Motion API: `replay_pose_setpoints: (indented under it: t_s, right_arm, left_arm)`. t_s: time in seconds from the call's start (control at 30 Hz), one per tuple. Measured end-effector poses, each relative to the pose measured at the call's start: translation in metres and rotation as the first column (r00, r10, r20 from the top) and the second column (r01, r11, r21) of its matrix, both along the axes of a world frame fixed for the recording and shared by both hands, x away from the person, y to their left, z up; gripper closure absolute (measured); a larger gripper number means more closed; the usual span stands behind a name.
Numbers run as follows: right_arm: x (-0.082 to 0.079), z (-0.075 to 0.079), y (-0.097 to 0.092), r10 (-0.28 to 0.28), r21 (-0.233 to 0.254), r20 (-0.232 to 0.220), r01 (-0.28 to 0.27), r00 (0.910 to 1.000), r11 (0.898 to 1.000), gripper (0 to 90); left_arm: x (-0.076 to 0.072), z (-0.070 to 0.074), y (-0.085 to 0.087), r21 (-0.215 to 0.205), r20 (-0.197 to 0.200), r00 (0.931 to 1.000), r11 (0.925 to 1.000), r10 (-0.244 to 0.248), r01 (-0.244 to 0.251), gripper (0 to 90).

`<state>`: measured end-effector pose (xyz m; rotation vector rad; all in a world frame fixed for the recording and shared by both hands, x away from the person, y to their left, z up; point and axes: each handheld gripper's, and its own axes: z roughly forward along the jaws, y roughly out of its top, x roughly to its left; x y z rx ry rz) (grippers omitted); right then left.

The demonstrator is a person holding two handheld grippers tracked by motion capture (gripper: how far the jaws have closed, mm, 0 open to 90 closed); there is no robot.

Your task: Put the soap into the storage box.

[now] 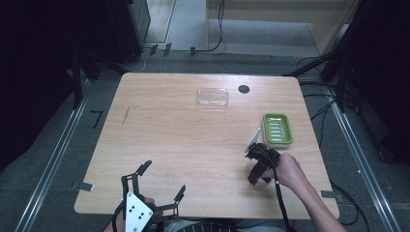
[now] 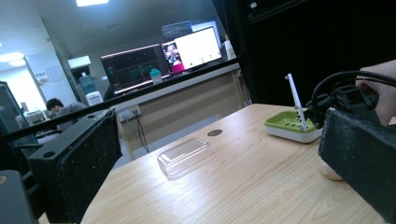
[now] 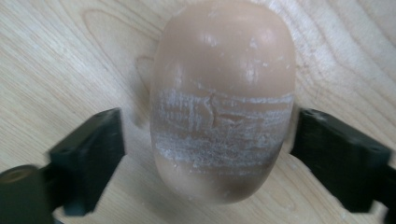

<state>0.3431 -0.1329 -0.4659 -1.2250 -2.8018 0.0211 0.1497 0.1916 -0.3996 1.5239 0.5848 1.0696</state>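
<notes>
A tan oval soap bar [image 3: 224, 102] with white scuffs lies on the wooden table [image 1: 183, 140]. My right gripper [image 3: 208, 126] points down over it with a jaw on either side. A thin gap shows between the left pad and the soap; the right pad sits at the soap's edge. In the high view the right gripper [image 1: 256, 169] is at the table's right, just in front of a green soap dish [image 1: 277, 129]. My left gripper [image 1: 163, 179] rests at the near edge, open wide with nothing between its fingers [image 2: 84, 158].
A clear plastic lid [image 1: 212, 97] lies toward the far middle of the table, with a black round grommet [image 1: 243, 89] to its right. The green dish [image 2: 289, 123] stands close to the right table edge. Cables and metal rails run along the floor.
</notes>
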Motion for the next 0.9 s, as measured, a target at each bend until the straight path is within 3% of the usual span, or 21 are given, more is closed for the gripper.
replay_pose_setpoints:
  t_s: [0.47, 0.67, 0.9]
  right_arm:
    - [0.0009, -0.0022, 0.0014, -0.018, -0.011, 0.024, 0.018, 0.9996, 1.000, 22.9]
    - [0.0003, -0.0007, 0.0009, -0.031, -0.014, 0.042, 0.032, 0.9986, 0.999, 32.9]
    - [-0.0011, -0.0006, 0.0025, -0.020, -0.032, 0.052, 0.022, 0.9985, 0.999, 33.4]
  left_arm:
    - [-0.0001, 0.0001, 0.0002, -0.001, 0.001, 1.0000, 1.0000, 0.000, 0.000, 0.0]
    - [-0.0002, 0.0002, 0.0002, -0.003, 0.001, 1.0000, 1.0000, 0.001, -0.001, 0.0]
    - [-0.0004, 0.0002, 0.0002, -0.005, 0.000, 1.0000, 1.0000, 0.003, -0.003, 0.0]
